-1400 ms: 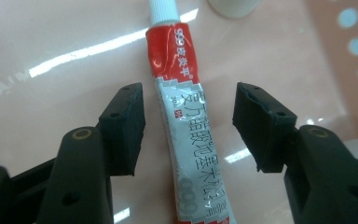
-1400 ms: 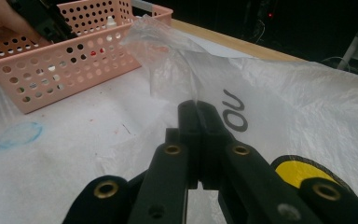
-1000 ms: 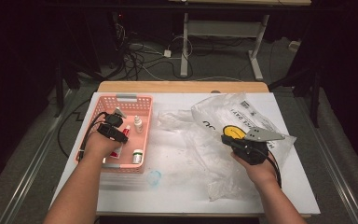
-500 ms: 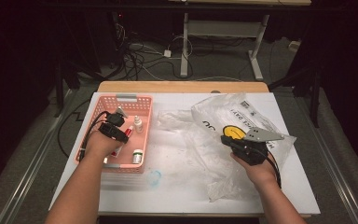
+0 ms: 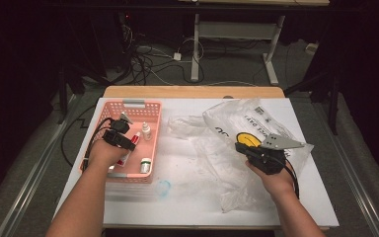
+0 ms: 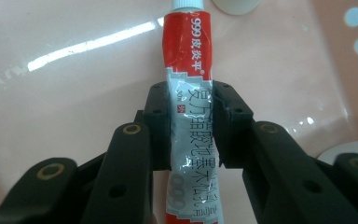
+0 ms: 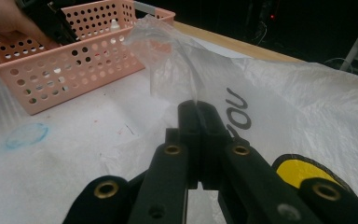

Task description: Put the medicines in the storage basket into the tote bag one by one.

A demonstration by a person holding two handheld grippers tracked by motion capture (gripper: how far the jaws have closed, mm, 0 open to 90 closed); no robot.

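High view, basket: your left gripper sits inside the pink basket, at its left half, on the tube. Two small bottles stand in the basket, right of the tube.
High view, bag: your right gripper rests on the clear bag, well right of the basket.
Left gripper view, tube: the tube runs straight away from you between the jaws, cap end far, tail near. The jaws have just been closing and now clamp its lower body.
Left gripper view, next move: lift straight up, I judge; the tube's long axis already lines up with the jaws.
Right gripper view, bag: the jaws are clenched on a fold of bag that rises toward the basket.
Right gripper view, mouth: you cannot tell from here whether the bag stands open enough for the tube.
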